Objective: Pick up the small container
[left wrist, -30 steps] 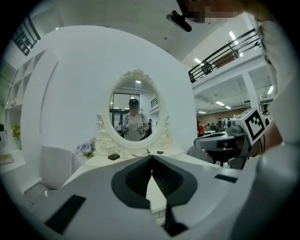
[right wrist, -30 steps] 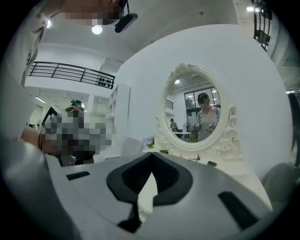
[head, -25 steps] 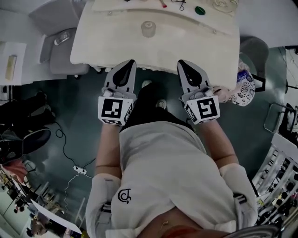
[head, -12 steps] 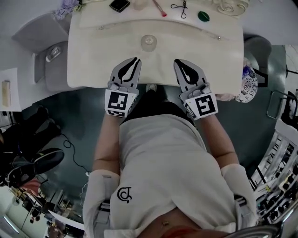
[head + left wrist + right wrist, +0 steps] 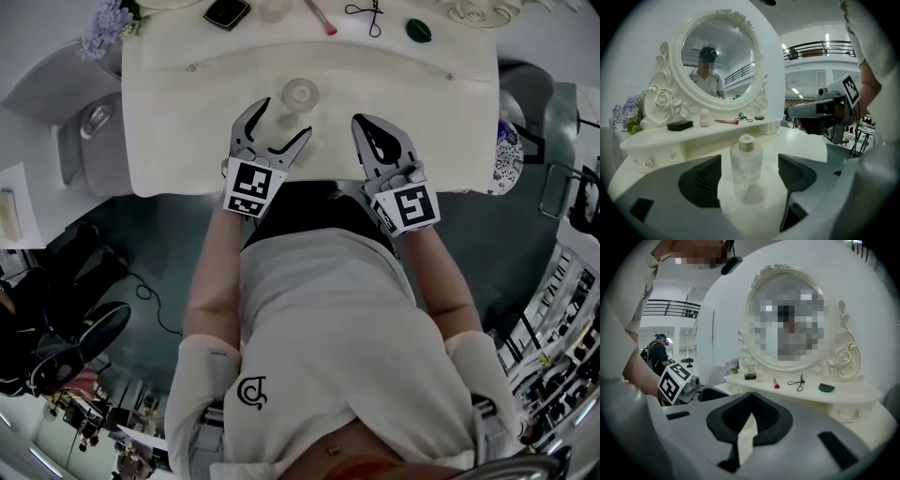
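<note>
A small clear glass container [image 5: 746, 161] with a metal neck stands upright on the white vanity table [image 5: 178, 141]; in the head view the container [image 5: 300, 94] sits near the table's middle. My left gripper [image 5: 281, 122] points at it, its jaws opening wide. The container stands just ahead of the gap, touching neither of the dark pads [image 5: 704, 180]. My right gripper [image 5: 380, 131] hovers over the table's front edge to the right, shut with nothing in it. In the right gripper view the right gripper [image 5: 751, 399] shows closed jaws.
A raised shelf [image 5: 661, 137] below the round mirror [image 5: 719, 54] carries a black case [image 5: 679, 125], a pale egg-shaped sponge [image 5: 705, 117], a pink brush [image 5: 725, 122], a black wire loop [image 5: 361, 11] and a green dish [image 5: 419, 30]. Purple flowers [image 5: 101, 23] stand at the far left.
Both grippers have moved forward from the table's front edge onto the tabletop. The left gripper's jaws have gone from shut to wide apart, near the container. The right stays shut.
</note>
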A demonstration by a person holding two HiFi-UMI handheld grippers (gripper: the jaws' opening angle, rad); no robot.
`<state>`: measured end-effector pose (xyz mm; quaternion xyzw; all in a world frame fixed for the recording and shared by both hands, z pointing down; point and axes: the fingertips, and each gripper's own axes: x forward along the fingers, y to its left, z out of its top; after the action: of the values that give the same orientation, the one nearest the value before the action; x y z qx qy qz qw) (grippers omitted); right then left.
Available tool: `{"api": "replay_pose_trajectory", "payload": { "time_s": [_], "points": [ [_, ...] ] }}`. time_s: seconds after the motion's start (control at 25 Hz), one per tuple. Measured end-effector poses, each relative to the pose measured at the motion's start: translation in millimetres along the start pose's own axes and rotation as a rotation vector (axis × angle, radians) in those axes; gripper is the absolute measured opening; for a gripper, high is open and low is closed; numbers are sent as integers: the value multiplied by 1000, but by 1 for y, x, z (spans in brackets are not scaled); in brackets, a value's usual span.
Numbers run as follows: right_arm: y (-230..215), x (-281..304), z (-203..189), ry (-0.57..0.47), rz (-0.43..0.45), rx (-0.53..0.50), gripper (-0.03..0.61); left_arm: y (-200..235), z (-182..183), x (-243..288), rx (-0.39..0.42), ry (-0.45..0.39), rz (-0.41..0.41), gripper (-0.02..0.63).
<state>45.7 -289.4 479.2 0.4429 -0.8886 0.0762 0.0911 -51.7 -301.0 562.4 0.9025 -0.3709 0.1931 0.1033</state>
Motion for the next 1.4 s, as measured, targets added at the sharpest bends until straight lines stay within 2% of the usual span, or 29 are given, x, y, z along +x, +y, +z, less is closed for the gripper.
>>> {"api": "replay_pose_trajectory", "payload": {
  "time_s": [0.32,0.64,0.8,0.84,1.08,1.4],
  "points": [
    [-20,3,-9,35,-30,-7,6,6,-4,40,19,47,-37,393],
    [-33,2,-19,62,-58,53,6,6,-16,65,22,119,-73,393],
    [-31,-1,-24,75,-58,77,6,5,-19,73,59,150,-82,374],
    [-31,-2,-24,77,-60,80,6,6,-20,74,66,152,-80,354],
    [-42,-6,-29,89,-87,98,6,7,-18,75,76,115,-66,350],
    [-44,0,-25,75,-83,102,6,9,-21,74,57,146,-35,350]
  ]
}}
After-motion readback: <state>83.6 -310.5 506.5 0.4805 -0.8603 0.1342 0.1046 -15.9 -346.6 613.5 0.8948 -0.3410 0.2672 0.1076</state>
